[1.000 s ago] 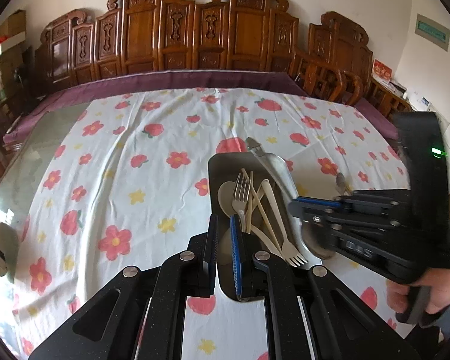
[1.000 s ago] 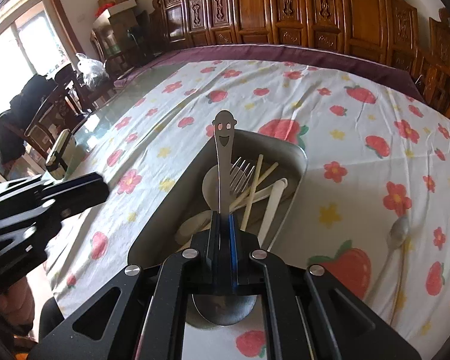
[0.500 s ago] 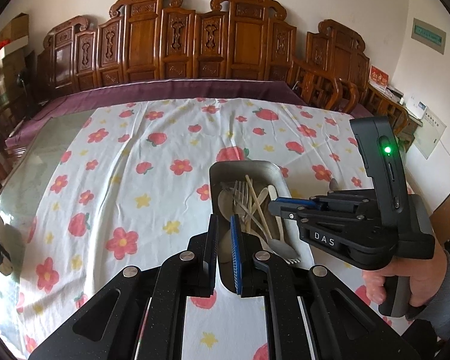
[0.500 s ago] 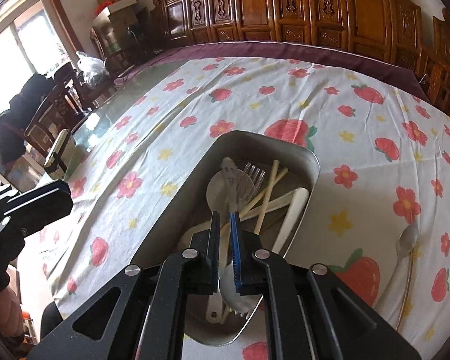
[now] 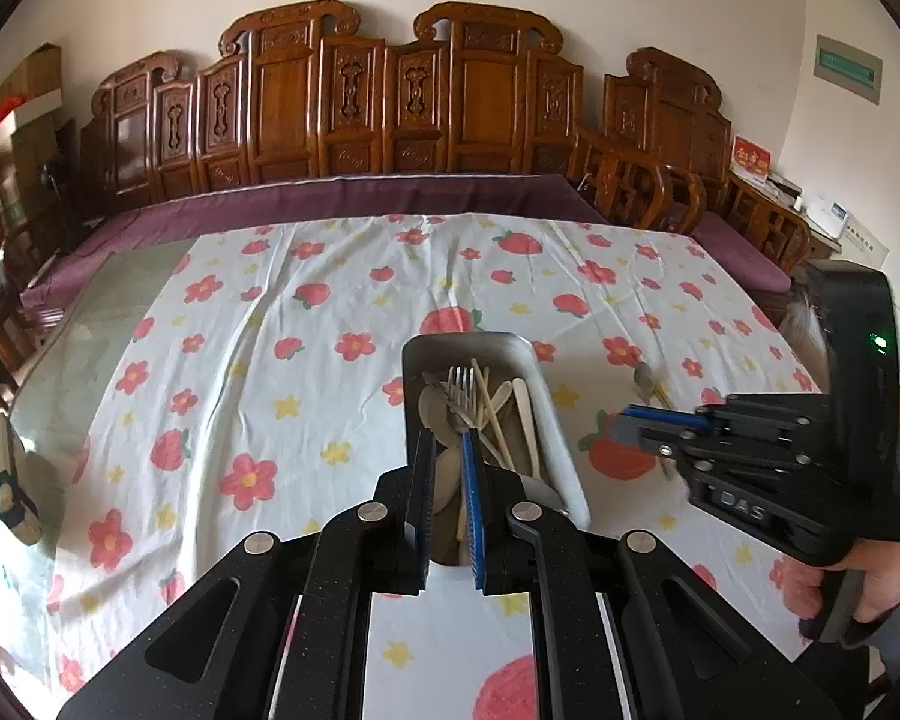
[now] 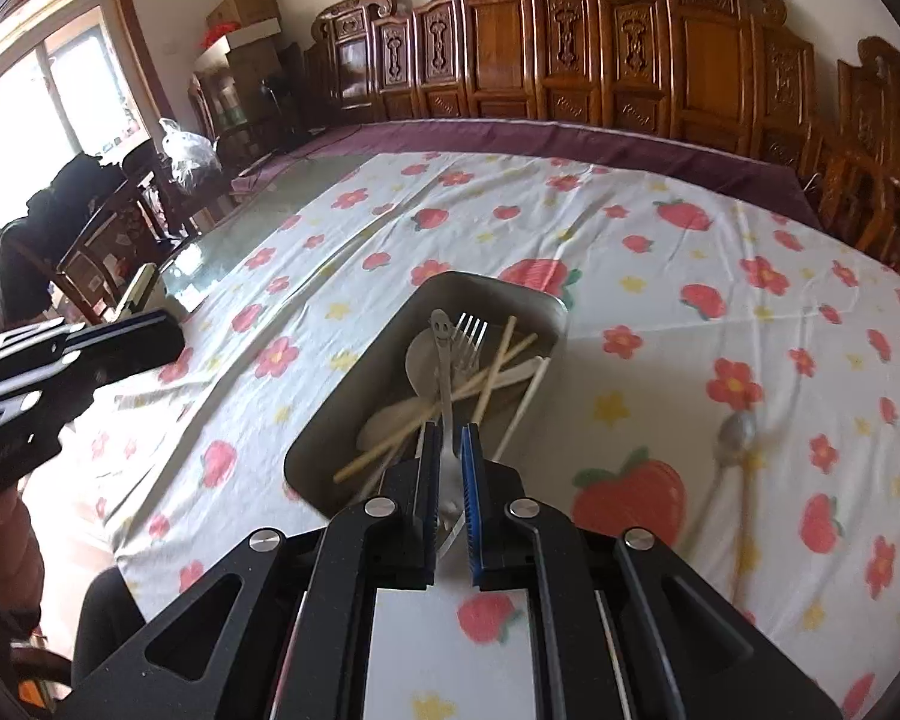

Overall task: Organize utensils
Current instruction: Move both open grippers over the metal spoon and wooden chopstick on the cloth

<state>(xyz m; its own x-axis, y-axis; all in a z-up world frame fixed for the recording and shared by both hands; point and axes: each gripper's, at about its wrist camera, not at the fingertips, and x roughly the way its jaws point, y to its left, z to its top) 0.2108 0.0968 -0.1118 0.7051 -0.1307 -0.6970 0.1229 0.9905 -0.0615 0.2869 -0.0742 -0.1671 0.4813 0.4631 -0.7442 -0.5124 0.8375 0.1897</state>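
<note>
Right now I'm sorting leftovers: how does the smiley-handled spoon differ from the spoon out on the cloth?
The smiley-handled spoon lies inside the metal tray among other utensils; the loose spoon lies alone on the tablecloth, right of the tray. The first has a face on its handle; the loose spoon's handle is blurred. Both look metallic.

The right gripper (image 6: 449,456) is seen with its jaws slightly parted and nothing clamped between them, hovering over the near end of a metal tray (image 6: 354,396). In the tray, a smiley-handled spoon (image 6: 441,348), a fork (image 6: 468,339), wooden chopsticks (image 6: 498,360) and pale utensils are piled loosely. A single spoon (image 6: 735,435) is laid on the floral tablecloth (image 6: 660,312), well apart from the tray on the right. The left gripper (image 6: 78,354) is visible at the left edge, above the cloth. Carved wooden chairs (image 6: 570,54) are lined along the far side.
</note>
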